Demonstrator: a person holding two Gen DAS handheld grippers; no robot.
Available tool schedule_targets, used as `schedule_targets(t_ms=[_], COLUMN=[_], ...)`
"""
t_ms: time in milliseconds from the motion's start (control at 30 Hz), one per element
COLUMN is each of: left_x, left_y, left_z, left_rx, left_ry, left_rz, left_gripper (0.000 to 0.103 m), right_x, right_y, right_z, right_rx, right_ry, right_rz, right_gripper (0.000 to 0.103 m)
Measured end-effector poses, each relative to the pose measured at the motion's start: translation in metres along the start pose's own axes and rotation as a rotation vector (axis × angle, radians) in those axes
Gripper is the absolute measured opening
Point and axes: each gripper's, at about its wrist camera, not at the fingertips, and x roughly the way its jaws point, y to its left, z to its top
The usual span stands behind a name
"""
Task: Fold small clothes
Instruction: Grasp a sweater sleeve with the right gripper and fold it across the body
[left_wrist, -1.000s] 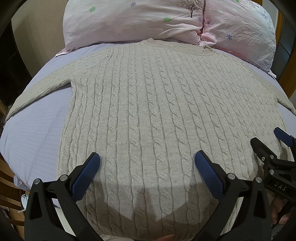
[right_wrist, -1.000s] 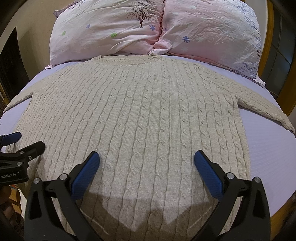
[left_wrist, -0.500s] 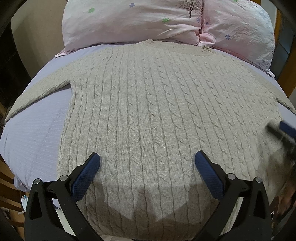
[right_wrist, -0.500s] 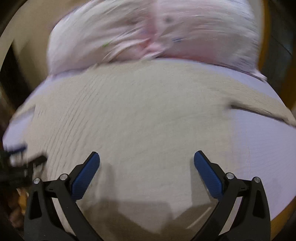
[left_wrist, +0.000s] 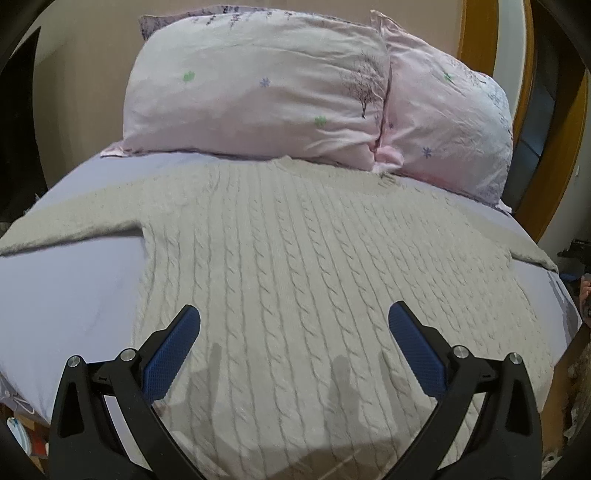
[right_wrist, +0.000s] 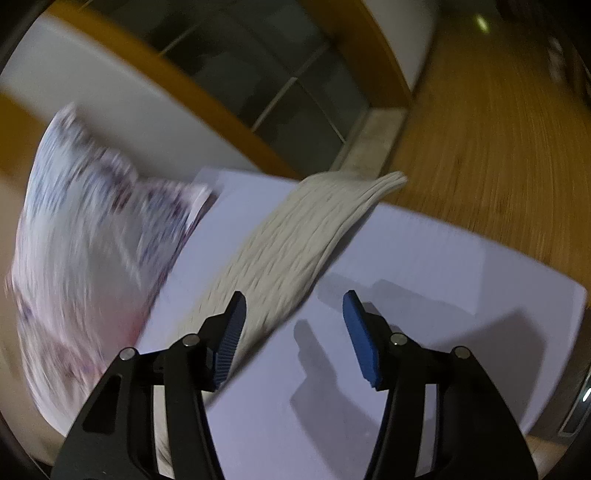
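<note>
In the left wrist view, the left gripper (left_wrist: 293, 345) hovers above the lower body of the sweater (left_wrist: 295, 266), jaws spread wide, holding nothing. The beige cable-knit sweater lies flat on the lavender sheet (left_wrist: 66, 295), collar toward the two pink pillows (left_wrist: 258, 88), hem toward the camera, one sleeve stretched out leftward.

In the blurred right wrist view, the right gripper (right_wrist: 293, 325) is open and empty above the sleeve (right_wrist: 295, 236), which runs diagonally from the left blue pad (right_wrist: 231, 343) up to the bed's edge beside the wooden floor (right_wrist: 498, 129).

R tongs (right_wrist: 293, 328) open, over sweater sleeve (right_wrist: 291, 243), lilac sheet (right_wrist: 424, 266), blurry pillow (right_wrist: 92, 236)
</note>
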Motion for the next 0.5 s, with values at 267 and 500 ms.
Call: schedule_targets(t_ms=[267, 500], left_x=[-0.003, -0.022], left_y=[0.039, 0.091], left_z=[0.006, 0.008], left_rx=[-0.160, -0.275], left_ry=[-0.036, -0.186], left_rz=[-0.071, -0.067], left_gripper=[0.102, 0.102], right_x=[0.036, 0.006], right_y=[-0.013, 0.073], right_z=[0.024, 0.007], right_rx=[0.121, -0.154], right_ry=[0.010, -0.144], right_rz=[0.018, 0.065], right_gripper=[0.013, 0.007])
